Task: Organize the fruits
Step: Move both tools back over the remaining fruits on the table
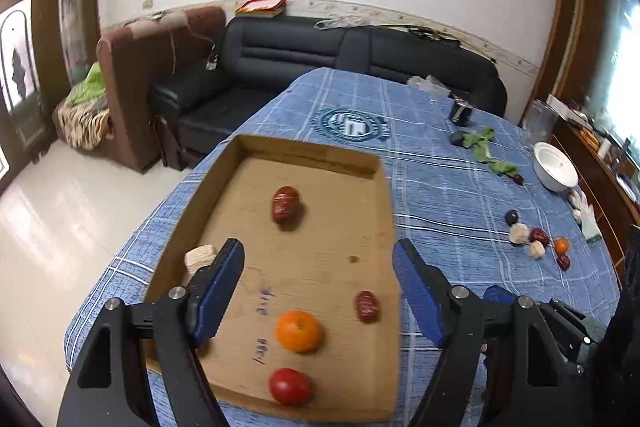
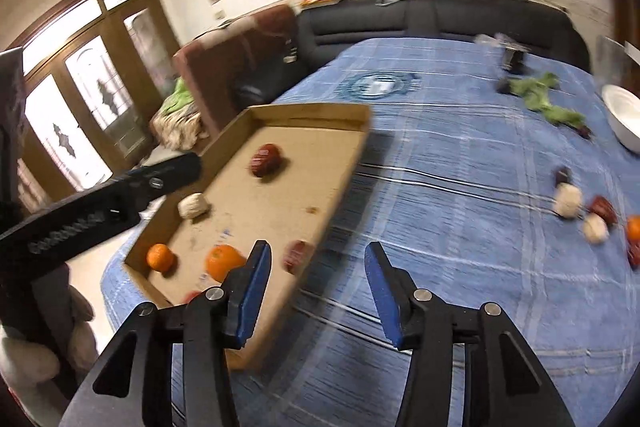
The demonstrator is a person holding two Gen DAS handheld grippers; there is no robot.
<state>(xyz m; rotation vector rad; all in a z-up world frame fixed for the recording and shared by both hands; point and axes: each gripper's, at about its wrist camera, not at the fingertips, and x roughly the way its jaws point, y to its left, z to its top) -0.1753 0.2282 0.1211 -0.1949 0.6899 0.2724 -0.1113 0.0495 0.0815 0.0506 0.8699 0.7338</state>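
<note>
Cardboard tray overhangs the table edge.

Daylight enters through the glazed doors at left and a blown-out window at right; both clip to white. The tiled floor carries a broad pale sheen. Room otherwise evenly lit, moderately bright. Fruit in the cardboard tray casts short, soft shadows. Left wrist view fairly sharp. Right wrist view smeared by motion: tablecloth stripes streak, loose fruit blurs. Strong fisheye bending of walls, with dark vignetted corners in both views.
</note>
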